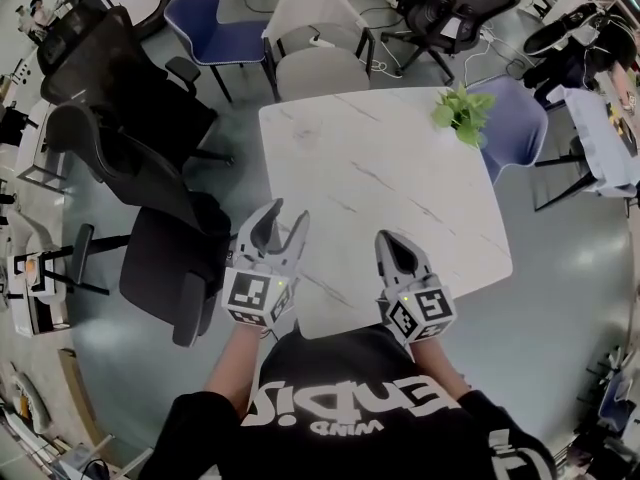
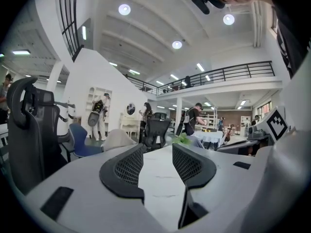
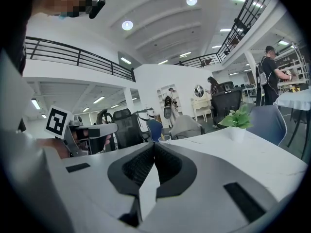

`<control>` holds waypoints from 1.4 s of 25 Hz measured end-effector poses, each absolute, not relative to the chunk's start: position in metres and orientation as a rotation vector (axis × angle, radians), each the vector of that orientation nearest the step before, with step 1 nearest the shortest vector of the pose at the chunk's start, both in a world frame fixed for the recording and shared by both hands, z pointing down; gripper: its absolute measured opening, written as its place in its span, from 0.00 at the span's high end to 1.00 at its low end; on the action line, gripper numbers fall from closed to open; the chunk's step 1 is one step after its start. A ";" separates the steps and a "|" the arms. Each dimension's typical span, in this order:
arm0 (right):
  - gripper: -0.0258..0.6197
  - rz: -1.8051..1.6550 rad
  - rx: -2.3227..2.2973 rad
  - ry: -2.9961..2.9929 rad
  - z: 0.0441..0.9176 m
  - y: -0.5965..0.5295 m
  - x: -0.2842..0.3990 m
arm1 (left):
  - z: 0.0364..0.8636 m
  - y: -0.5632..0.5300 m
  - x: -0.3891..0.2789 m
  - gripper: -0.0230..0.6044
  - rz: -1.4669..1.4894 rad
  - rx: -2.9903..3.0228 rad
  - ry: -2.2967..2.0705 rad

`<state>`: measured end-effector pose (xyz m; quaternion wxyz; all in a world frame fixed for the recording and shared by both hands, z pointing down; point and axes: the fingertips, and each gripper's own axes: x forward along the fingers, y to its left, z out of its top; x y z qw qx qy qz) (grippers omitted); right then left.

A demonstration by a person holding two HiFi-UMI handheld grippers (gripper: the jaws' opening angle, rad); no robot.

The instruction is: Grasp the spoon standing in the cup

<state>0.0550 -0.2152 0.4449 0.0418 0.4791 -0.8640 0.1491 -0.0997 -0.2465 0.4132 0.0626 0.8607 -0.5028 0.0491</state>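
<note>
The person stands at the near edge of the white marble bench with both tools held out low over it, side by side and pointing across the top. It looks like a ready stance, before any reach is made.

The left gripper has its jaws spread wide with nothing between them, only bare bench showing through the gap. I take that as the one meant to go for the spoon. The right gripper has its jaws pressed together on nothing, tips meeting, so it seems to be idling alongside.

The cup shows only from the right gripper view. It is a small clear one, standing upright far across the bench, just above the closed jaw tips and in front of the row of chairs. Something thin and yellowish rises from it, which I judge to be the spoon, though it is too small to be sure. From the head view I cannot pick the cup out at all. Both grippers are well apart from it, so the grasp is not yet begun.

The only other container is the white pot at the far right corner, holding a leafy green plant. It stands well clear of the line towards the cup and should not be in the way.
</note>
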 end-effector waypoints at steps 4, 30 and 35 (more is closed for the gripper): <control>0.94 0.457 1.478 -2.638 0.445 -0.216 0.059 | 0.416 -0.260 -0.097 0.67 0.167 2.616 -1.510; 0.94 0.504 1.525 -2.594 0.454 -0.223 0.071 | 0.498 -0.396 -0.084 0.67 0.484 2.634 -1.545; 0.94 0.518 1.549 -2.573 0.458 -0.225 0.075 | 0.517 -0.418 -0.079 0.68 0.577 2.638 -1.517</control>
